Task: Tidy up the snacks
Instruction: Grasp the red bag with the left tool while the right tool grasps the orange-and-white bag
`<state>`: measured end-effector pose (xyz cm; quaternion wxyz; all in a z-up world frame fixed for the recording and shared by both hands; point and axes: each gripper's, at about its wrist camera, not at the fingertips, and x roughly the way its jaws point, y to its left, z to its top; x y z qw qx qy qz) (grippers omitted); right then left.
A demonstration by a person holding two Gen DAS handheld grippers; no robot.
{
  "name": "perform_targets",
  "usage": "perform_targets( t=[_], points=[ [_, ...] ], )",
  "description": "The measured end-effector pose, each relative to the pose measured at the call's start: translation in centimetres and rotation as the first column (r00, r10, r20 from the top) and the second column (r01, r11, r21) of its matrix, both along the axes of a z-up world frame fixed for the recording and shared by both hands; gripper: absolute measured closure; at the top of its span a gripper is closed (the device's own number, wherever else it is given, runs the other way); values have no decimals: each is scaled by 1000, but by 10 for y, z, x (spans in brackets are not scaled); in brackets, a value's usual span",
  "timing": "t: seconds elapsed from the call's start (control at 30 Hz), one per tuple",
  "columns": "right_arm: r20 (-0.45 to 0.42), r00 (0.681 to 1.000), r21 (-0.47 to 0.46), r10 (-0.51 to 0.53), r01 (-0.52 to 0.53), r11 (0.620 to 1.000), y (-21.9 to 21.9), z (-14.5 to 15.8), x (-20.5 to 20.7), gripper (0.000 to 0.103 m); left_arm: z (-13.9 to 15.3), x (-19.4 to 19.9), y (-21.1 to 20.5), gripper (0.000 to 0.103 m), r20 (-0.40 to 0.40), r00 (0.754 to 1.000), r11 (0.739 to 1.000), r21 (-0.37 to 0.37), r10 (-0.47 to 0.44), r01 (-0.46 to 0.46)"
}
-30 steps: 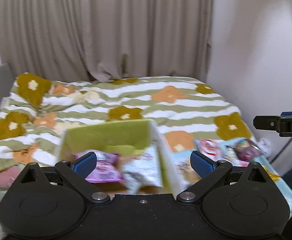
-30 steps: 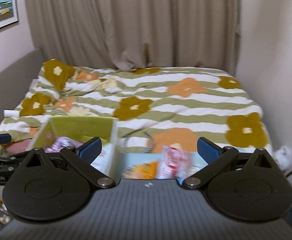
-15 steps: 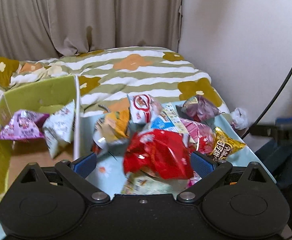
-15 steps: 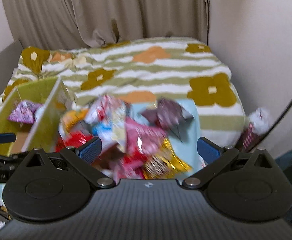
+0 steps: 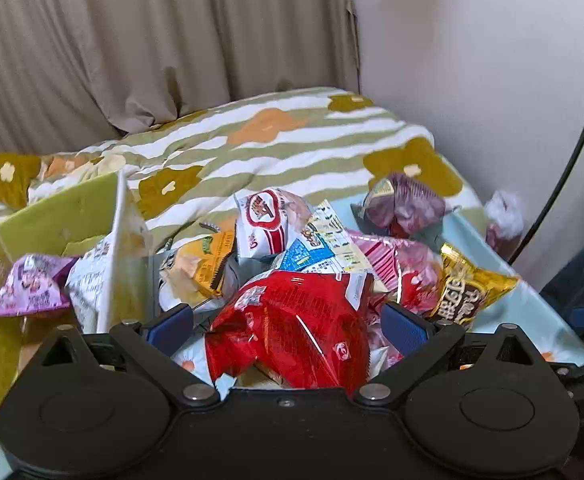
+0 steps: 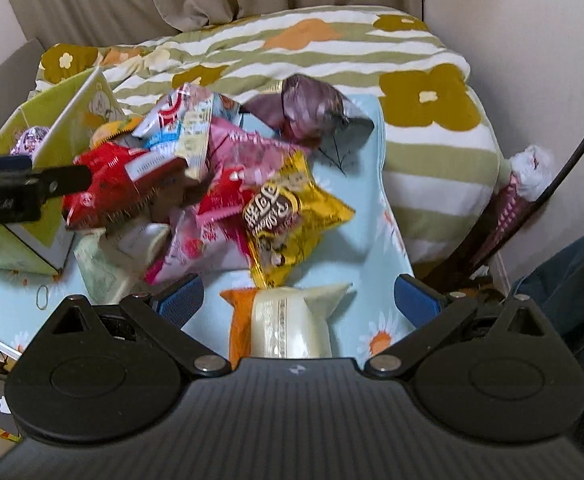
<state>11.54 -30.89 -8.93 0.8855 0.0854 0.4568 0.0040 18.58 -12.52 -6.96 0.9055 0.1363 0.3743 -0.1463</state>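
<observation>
Left wrist view: left tool [image 5: 286, 326], fingers apart, red snack bag [image 5: 292, 330] between them; green box [image 5: 52, 216] to its left. Right wrist view: right tool [image 6: 298, 302], fingers apart, orange-and-cream packet [image 6: 282, 326] between them; snack pile [image 6: 220, 168] ahead on the bench [image 6: 366, 216].

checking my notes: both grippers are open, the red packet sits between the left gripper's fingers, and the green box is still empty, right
Not quite: the green box is not empty. The left wrist view shows a purple packet and a white packet inside it. The rest holds: left gripper and right gripper are open, with the red packet between the left's fingers.
</observation>
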Motion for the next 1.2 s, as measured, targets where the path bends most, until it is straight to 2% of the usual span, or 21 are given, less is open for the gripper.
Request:
perform_targets(
  t=[0.2, 0.37, 0.47, 0.6, 0.67, 1.2],
  points=[
    [-33, 999, 1, -6, 6, 1000, 2, -18, 2, 0, -23, 20, -15, 1, -40, 998, 990, 126, -50, 55],
    [-55, 998, 19, 0, 1, 1000, 7, -31, 3, 0, -42, 29, -16, 1, -59, 997, 986, 157, -44, 53],
    [-69, 998, 20, 2, 0, 1000, 10, -39, 3, 0, -43, 32, -12, 6, -65, 997, 991, 128, -31, 40],
    [-78, 997, 19, -1, 2, 1000, 12, -45, 3, 0, -44, 37, -1, 24, -84, 996, 994, 103, -11, 20],
    [-84, 996, 17, -5, 7, 1000, 13, -48, 4, 0, -44, 37, 2, 28, -91, 996, 996, 86, -2, 10],
    [-114, 994, -8, -2, 1, 1000, 25, -61, 10, 1, -24, 13, 19, 30, -37, 998, 998, 38, 43, -42]
  ],
)
